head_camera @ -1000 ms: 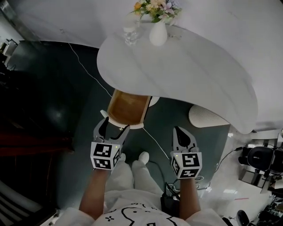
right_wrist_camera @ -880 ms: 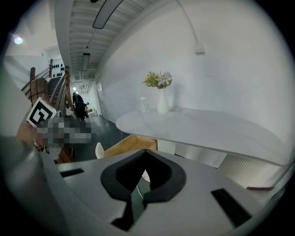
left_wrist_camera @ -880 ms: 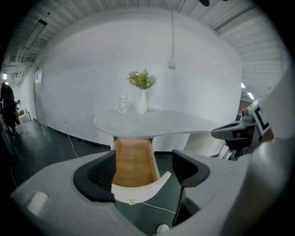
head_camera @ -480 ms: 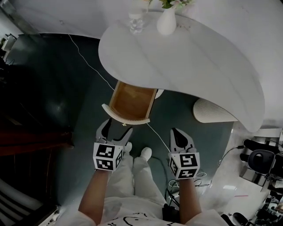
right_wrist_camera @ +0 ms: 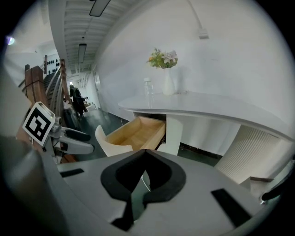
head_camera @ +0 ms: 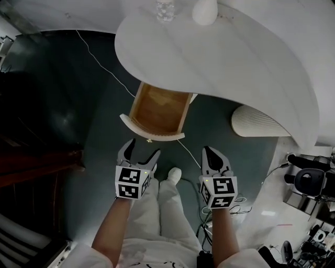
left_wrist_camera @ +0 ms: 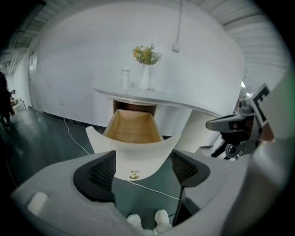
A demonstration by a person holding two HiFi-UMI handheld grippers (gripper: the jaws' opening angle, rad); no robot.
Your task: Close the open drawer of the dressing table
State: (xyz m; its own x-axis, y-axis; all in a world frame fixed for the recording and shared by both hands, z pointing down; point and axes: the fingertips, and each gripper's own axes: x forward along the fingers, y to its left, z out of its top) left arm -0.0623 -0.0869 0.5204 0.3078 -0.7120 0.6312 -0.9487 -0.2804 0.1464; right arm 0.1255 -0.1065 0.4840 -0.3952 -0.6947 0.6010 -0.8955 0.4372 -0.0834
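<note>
The dressing table's wooden drawer (head_camera: 158,107) stands pulled out from under the white tabletop (head_camera: 230,57). Its curved white front (head_camera: 149,132) carries a small brass knob (left_wrist_camera: 134,175). My left gripper (head_camera: 142,149) hovers just short of that front, open, with nothing between its fingers. In the left gripper view the drawer front (left_wrist_camera: 133,152) and the knob show between the jaws of the left gripper (left_wrist_camera: 143,168). My right gripper (head_camera: 210,153) is to the right over the floor, shut and empty. From the right gripper (right_wrist_camera: 145,152) the drawer (right_wrist_camera: 138,131) lies ahead and to the left.
A white vase (head_camera: 205,10) and a clear glass bottle (head_camera: 165,9) stand on the tabletop's far edge. A ribbed white pedestal (head_camera: 256,123) stands right of the drawer. A white cable (head_camera: 104,68) runs across the dark floor. Equipment (head_camera: 309,180) stands at the right; the person's feet (head_camera: 172,174) are below.
The left gripper was against the drawer front; a gap now separates them. Both grippers sit slightly lower in the frame, and the table has slid toward the frame's top.
</note>
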